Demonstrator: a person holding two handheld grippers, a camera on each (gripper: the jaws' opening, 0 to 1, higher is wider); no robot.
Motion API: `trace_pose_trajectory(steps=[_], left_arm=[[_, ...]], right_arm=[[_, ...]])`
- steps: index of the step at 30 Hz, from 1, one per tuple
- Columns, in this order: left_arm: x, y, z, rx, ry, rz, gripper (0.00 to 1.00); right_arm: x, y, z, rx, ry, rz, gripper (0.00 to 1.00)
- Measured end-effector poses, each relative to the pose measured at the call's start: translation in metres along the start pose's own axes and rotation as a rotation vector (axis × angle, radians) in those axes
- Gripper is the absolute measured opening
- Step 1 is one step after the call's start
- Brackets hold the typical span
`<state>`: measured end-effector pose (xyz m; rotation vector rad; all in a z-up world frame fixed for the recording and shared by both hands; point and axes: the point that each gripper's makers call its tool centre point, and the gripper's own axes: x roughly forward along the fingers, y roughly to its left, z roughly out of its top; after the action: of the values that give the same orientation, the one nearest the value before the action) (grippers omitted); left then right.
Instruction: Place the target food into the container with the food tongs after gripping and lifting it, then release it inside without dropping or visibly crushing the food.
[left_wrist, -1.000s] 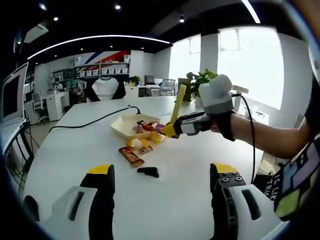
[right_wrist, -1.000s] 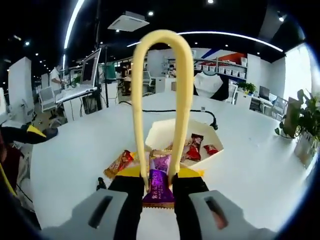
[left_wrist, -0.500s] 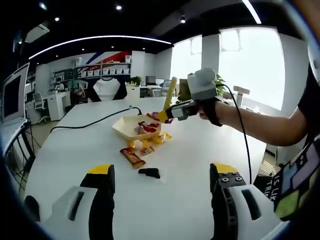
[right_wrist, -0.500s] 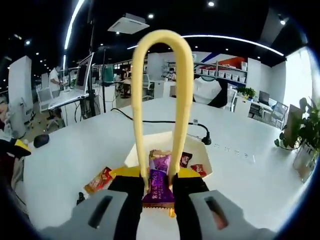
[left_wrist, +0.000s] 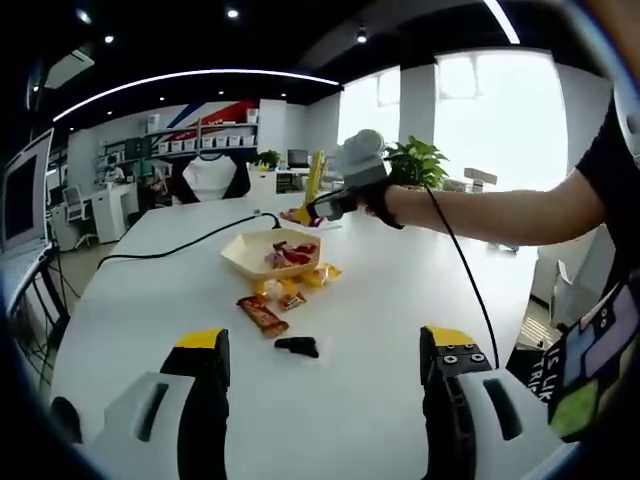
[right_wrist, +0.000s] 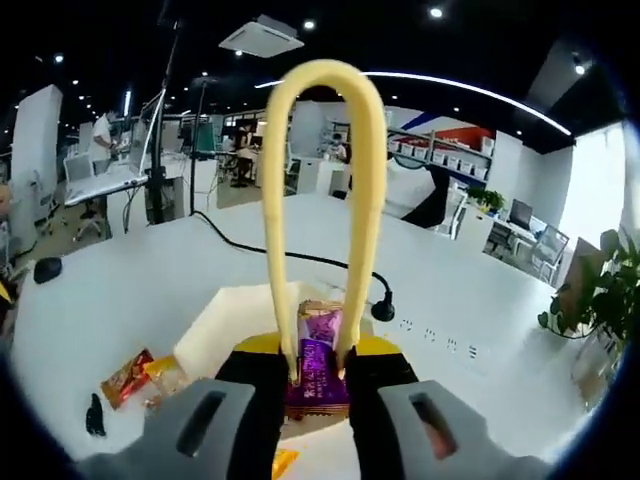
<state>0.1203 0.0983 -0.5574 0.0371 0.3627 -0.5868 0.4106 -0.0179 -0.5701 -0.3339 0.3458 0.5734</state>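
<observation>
My right gripper (right_wrist: 317, 350) is shut on yellow food tongs (right_wrist: 365, 200), whose looped end rises up the middle of the right gripper view. A purple candy packet (right_wrist: 318, 365) is pinched between the tong tips, held in the air above the cream container (right_wrist: 215, 320). In the left gripper view the right gripper (left_wrist: 318, 207), held by a person's arm, hovers above the far side of the container (left_wrist: 240, 257), which holds several wrapped sweets. My left gripper (left_wrist: 325, 342) stands open low over the near table with nothing between its jaws.
Loose wrapped sweets (left_wrist: 262, 313) and a small black object (left_wrist: 297, 345) lie on the white table in front of the container. A black cable (left_wrist: 180, 243) runs across the far table. A potted plant (left_wrist: 415, 160) stands at the back right.
The right gripper has carried the tongs and purple packet up and away from me, from beside the container to above its far side. The left gripper has stayed put.
</observation>
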Motion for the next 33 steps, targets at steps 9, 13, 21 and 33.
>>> trace_pose_trajectory(steps=[9,13,21,33], left_arm=[[-0.002,0.000,0.001,0.002,-0.001,0.002,0.82],[-0.003,0.000,0.001,-0.002,-0.004,0.003,0.82],[-0.001,-0.002,-0.002,0.000,0.011,-0.007,0.82],[0.002,-0.009,0.004,0.008,0.002,-0.020,0.82]], right_arm=[[0.025,-0.002,-0.004,0.059,0.023,0.045,0.19],[0.027,-0.008,-0.014,0.039,0.058,0.019,0.19],[0.024,-0.020,-0.013,0.005,0.055,-0.030,0.22],[0.015,-0.008,0.000,0.058,0.032,0.002,0.24]])
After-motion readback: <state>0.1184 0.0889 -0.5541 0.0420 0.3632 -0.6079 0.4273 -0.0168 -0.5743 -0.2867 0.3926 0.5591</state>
